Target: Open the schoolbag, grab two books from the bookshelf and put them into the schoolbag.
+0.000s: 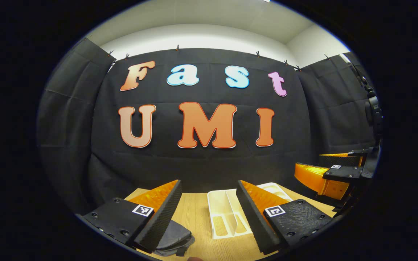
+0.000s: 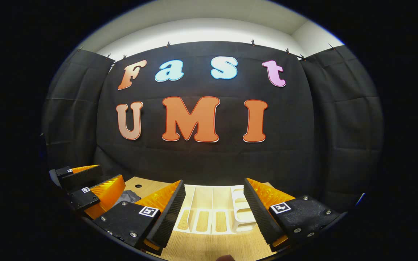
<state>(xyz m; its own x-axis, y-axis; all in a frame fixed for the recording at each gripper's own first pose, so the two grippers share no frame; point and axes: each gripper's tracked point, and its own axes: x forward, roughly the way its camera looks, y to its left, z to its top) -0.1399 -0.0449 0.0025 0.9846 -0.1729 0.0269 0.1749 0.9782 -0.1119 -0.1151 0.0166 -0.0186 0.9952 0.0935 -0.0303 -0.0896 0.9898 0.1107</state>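
Left gripper [image 1: 209,214] and right gripper [image 2: 214,214] hover over the desk [image 2: 209,246], fingers spread wide, holding nothing. The dark schoolbag [image 1: 174,237] lies flat at the near left. Beyond, the white bookshelf [image 2: 212,214] stands with its dividers running away toward the wall

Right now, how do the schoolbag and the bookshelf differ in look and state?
The schoolbag is dark, soft and lies slumped on the table; the bookshelf is pale, rigid, with upright dividers. The schoolbag sits by the left gripper; the bookshelf lies ahead of the right gripper. Both rest on the table, untouched.
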